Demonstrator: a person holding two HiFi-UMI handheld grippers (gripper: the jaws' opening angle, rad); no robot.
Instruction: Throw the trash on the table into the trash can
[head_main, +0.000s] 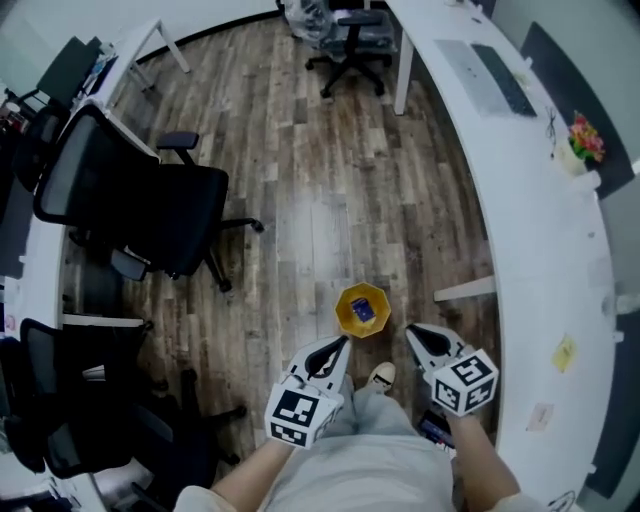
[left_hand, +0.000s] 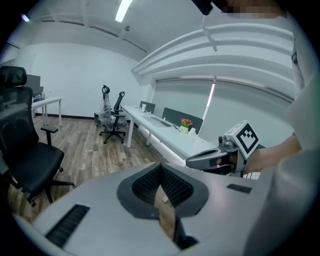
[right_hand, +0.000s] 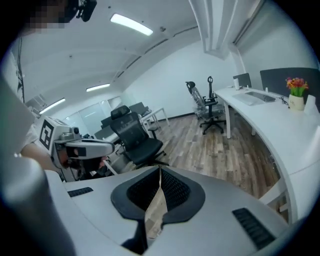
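Note:
A small yellow trash can (head_main: 362, 310) stands on the wood floor just ahead of me, with a blue item lying inside it. My left gripper (head_main: 338, 347) hangs a little left of and nearer than the can, its jaws shut with nothing between them (left_hand: 160, 169). To the can's right, my right gripper (head_main: 413, 334) is shut too and holds nothing (right_hand: 159, 171). A yellow scrap (head_main: 565, 352) and a pale paper slip (head_main: 540, 415) lie on the white desk (head_main: 545, 230) to my right. Each gripper shows in the other's view: the right gripper (left_hand: 220, 156), the left gripper (right_hand: 80, 147).
A black office chair (head_main: 130, 200) stands to the left, with more chairs at the far left. Another chair (head_main: 350, 45) sits at the back. On the curved desk are a keyboard (head_main: 505, 80) and a flower pot (head_main: 585, 140). My shoe (head_main: 382, 377) is below the can.

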